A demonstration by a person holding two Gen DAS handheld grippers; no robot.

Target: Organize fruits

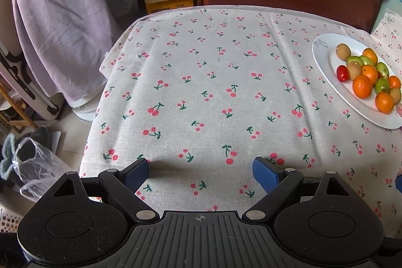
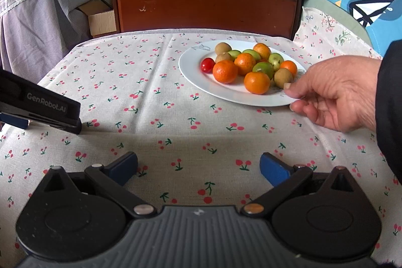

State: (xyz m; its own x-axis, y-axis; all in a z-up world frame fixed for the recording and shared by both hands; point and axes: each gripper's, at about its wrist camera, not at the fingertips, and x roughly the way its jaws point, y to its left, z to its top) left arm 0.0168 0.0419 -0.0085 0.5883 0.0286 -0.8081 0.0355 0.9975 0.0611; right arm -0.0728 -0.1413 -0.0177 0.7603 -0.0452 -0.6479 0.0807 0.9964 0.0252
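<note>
Left wrist: left gripper (image 1: 201, 171) low over the cherry-print tablecloth (image 1: 201, 82), jaws spread, empty; fruit plate (image 1: 324, 59) far right. Right wrist: right gripper (image 2: 198, 167) spread, empty; a bare hand (image 2: 334, 94) touches the plate's near rim, oranges (image 2: 224, 71), green fruits and a red tomato (image 2: 207, 65) piled together.

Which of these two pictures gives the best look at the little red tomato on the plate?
The right wrist view: the red tomato sits near the middle of the picture, on the white plate, beside an orange. The left wrist view shows the same tomato small and far at the right edge.
</note>
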